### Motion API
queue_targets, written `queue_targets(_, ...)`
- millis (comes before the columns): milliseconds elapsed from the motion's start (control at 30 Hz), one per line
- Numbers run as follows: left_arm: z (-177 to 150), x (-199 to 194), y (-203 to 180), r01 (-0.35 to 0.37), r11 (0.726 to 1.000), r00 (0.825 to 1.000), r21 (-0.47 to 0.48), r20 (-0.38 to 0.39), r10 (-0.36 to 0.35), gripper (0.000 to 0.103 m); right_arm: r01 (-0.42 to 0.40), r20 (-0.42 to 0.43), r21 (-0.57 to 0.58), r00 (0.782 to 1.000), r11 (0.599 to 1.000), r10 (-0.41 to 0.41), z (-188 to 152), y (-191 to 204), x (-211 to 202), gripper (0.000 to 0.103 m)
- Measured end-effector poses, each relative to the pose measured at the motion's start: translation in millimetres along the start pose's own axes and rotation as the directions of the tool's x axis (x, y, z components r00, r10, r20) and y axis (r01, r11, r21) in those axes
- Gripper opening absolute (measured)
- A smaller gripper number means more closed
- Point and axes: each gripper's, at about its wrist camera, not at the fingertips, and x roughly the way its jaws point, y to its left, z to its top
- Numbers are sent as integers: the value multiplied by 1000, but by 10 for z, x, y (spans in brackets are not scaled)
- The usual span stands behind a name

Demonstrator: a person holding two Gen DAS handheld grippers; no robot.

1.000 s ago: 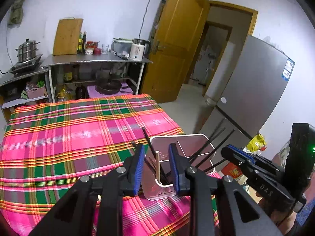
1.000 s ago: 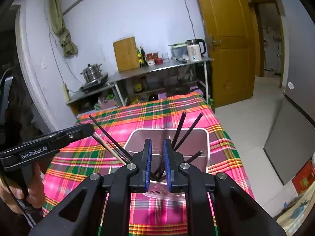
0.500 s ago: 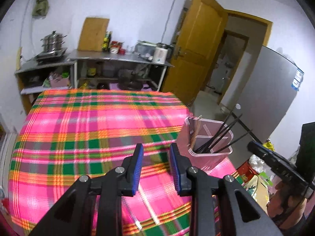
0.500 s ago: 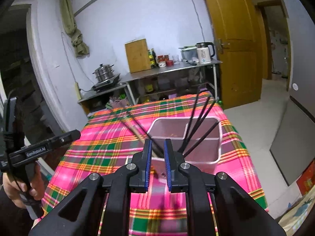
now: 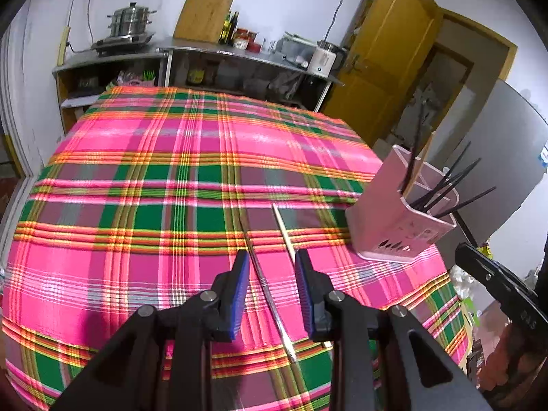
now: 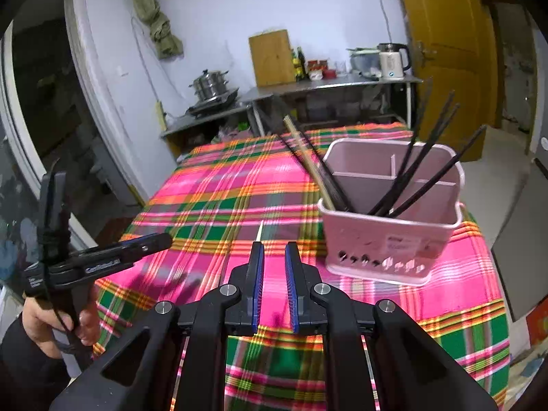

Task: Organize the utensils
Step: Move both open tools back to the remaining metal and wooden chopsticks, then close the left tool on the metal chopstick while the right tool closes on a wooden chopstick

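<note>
The two loose chopsticks, one metal (image 5: 270,294) and one pale wood (image 5: 284,229), lie flat on the cloth just beside the pink plastic divided holder (image 5: 394,226), not yet sorted. The left gripper (image 5: 270,291) hangs over them, jaws partly open and empty, probably to pick one. The right gripper (image 6: 274,284), jaws narrow, also holds nothing.

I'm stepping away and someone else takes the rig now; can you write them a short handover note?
Left tool: open, empty, low over two loose chopsticks on the plaid cloth, a dark one and a pale wooden one.
Right tool: slightly open, empty, short of the pink holder.
Done: several black chopsticks and a wooden one already stand in the holder.
Left: probably pick up the two loose chopsticks and put them in the holder.
</note>
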Motion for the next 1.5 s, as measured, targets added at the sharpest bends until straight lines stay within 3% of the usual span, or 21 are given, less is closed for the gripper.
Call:
queue_targets(633,-62,985,133,-51,998,987,-21,-152,47,28,-17,-112,1,994,1000,17,-207,14,502,13)
queue_targets(767,-45,1026,74,-80,996,987,25,-137,83,25,-21,-126,5,992,1000,22,-219,4,576,13)
queue_targets(833,-64,1040,23,-127,989,983,74,-123,135,13,-22,-133,6,991,1000,23,-219,9,609,13)
queue_targets(933,-89,1027,7,-146,983,981,112,-109,159,10,-28,-142,-1,990,1000,27,-216,55,664,13)
queue_targets(1333,-88,784,533,-217,975,972,44,-80,220,6,-43,-208,-59,978,997,30,-143,298,1241,12)
queue_targets(1500,-129,702,700,-213,977,975,-1,-70,213,6,-29,-235,-76,972,997,11,-15,352,1579,12)
